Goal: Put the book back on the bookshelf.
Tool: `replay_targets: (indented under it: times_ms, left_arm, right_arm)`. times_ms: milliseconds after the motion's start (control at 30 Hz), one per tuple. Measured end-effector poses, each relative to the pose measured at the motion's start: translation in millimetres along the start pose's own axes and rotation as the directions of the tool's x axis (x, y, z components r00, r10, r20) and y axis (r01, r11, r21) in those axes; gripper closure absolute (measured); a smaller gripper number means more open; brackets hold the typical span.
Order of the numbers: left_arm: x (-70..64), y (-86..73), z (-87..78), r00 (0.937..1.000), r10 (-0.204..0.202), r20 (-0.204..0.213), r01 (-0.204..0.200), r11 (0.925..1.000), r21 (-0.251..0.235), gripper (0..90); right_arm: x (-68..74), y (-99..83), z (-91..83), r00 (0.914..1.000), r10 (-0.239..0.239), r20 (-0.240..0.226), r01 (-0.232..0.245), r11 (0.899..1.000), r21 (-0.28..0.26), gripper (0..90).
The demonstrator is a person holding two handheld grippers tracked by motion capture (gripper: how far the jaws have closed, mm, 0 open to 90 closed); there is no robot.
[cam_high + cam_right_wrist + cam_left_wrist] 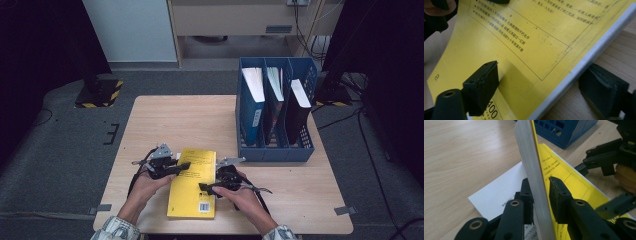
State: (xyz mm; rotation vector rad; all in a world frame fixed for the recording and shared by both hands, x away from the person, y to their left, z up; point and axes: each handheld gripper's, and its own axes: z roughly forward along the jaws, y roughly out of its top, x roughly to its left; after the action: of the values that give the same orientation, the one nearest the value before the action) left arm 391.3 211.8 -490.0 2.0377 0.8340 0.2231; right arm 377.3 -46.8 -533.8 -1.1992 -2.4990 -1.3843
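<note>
The left gripper [184, 166] straddled the yellow book's [193, 182] long edge, jaws narrowed around its page block though a slight gap showed. The right gripper [206, 188] stood wide, one jaw above the cover, the other beneath. The book lay on the wooden table [165, 120], near a blue file rack [276, 150].
</note>
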Motion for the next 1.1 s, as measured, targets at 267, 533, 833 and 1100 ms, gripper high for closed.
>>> replay_targets:
  times_ms: [267, 533, 833, 1100]
  left_arm:
    - [9.3, -8.0, 3.8, 0.9996, -0.027, -0.005, 0.027, 0.9989, 0.039, 64.8]
    - [8.1, -5.9, 1.8, 0.9999, -0.011, -0.003, 0.011, 0.9994, 0.032, 69.3]
    - [9.1, 1.4, -13.3, 0.9997, -0.024, -0.003, 0.024, 0.9983, -0.053, 74.4]
    - [9.0, 9.0, -23.3, 0.9995, -0.019, -0.027, 0.016, 0.9954, -0.095, 76.5]
  right_arm:
    - [2.1, 2.2, 3.0, 1.0000, 0.003, 0.005, -0.004, 1.000, 0.004, 20.4]
    - [-0.6, 5.6, 3.4, 0.9999, 0.013, 0.002, -0.013, 1.000, 0.014, 24.7]
    - [4.9, 17.8, -9.3, 0.9998, -0.019, 0.009, 0.019, 1.000, -0.025, 35.0]
    - [9.5, 32.3, -16.2, 0.9973, -0.066, 0.033, 0.067, 0.997, -0.043, 41.3]
